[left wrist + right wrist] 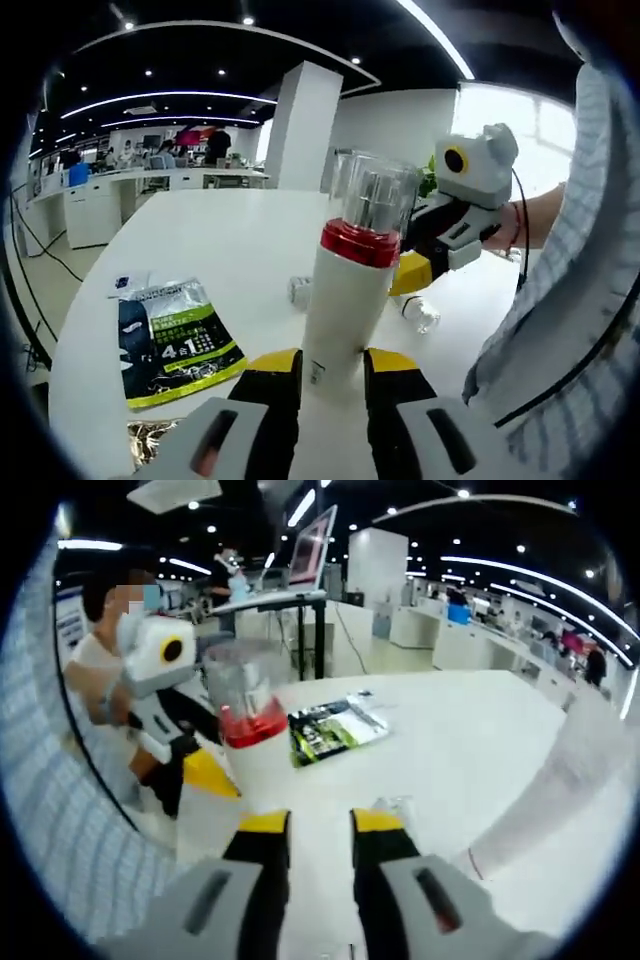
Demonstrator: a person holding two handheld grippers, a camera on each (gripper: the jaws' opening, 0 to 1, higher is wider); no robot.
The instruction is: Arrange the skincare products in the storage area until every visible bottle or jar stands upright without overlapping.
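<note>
A white bottle [345, 300] with a red band and a clear cap stands upright between the yellow tips of my left gripper [333, 368], which is shut on its lower body. Its base is hidden by the jaws. My right gripper [412, 272] comes in from the right, one yellow tip close to the bottle's side. In the right gripper view the bottle [250, 742] stands just beyond and left of my right gripper [320, 822], which is open over bare table. The left gripper [205, 770] shows there, at the bottle's left side.
A green and black sachet [175, 340] lies on the white table [230, 240], also seen as the sachet [335, 725]. Two small clear items [300, 290] [421, 315] lie near the bottle, one item [395, 806] by my right jaw. A striped sleeve [570, 300] fills the right.
</note>
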